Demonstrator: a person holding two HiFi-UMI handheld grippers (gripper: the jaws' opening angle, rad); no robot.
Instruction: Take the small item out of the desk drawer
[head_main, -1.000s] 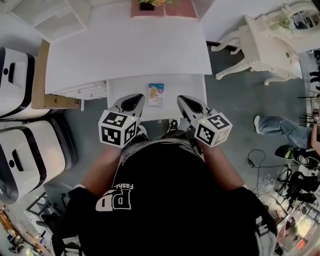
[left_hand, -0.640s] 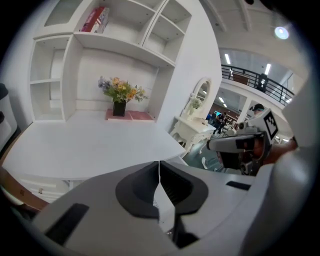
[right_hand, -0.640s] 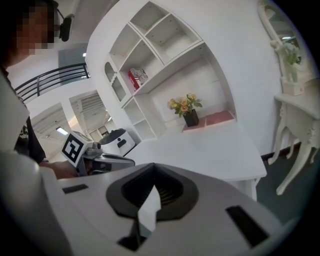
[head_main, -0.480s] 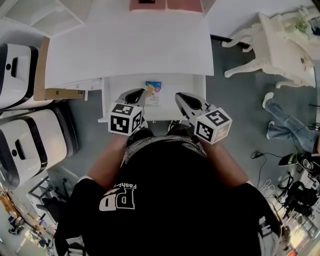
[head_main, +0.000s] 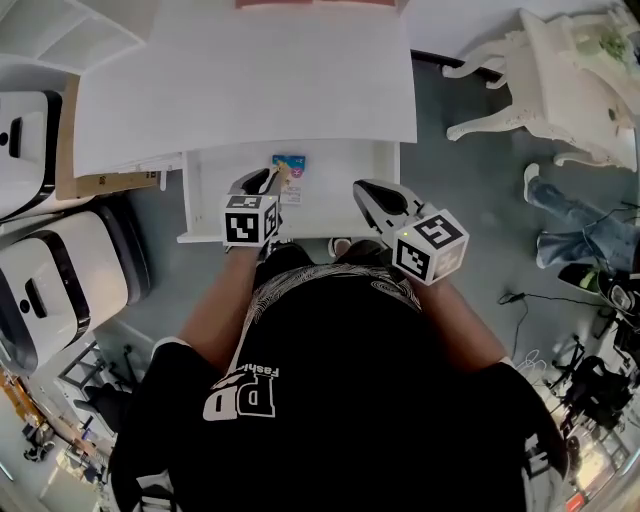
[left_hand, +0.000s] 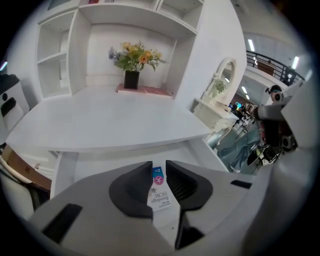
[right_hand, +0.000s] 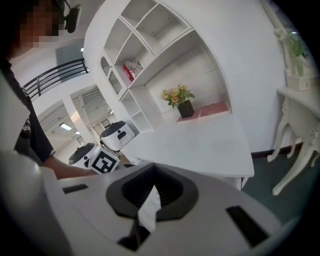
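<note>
A small blue-and-white bandage packet (head_main: 291, 180) lies flat on the bottom of the open white drawer (head_main: 193, 205) under the desk top (head_main: 250, 90). My left gripper (head_main: 263, 183) reaches down into the drawer, its tips just left of the packet. In the left gripper view the packet (left_hand: 160, 194) shows through the narrow gap of my left gripper (left_hand: 159, 172). Its jaws have just been opening and the pads do not press on the packet. My right gripper (head_main: 372, 198) hovers over the drawer's right part with its black pads together, as the right gripper view (right_hand: 152, 175) also shows.
Two white rounded machines (head_main: 55, 290) and a cardboard box (head_main: 100, 183) stand left of the desk. An ornate white dressing table (head_main: 565, 75) and a person's legs in jeans (head_main: 585, 235) are at the right. A vase of flowers (left_hand: 131, 77) stands at the desk's back.
My left gripper has dropped forward into the drawer, up to the packet, and its jaws have parted slightly. The right gripper has shifted a little over the drawer's right side.
</note>
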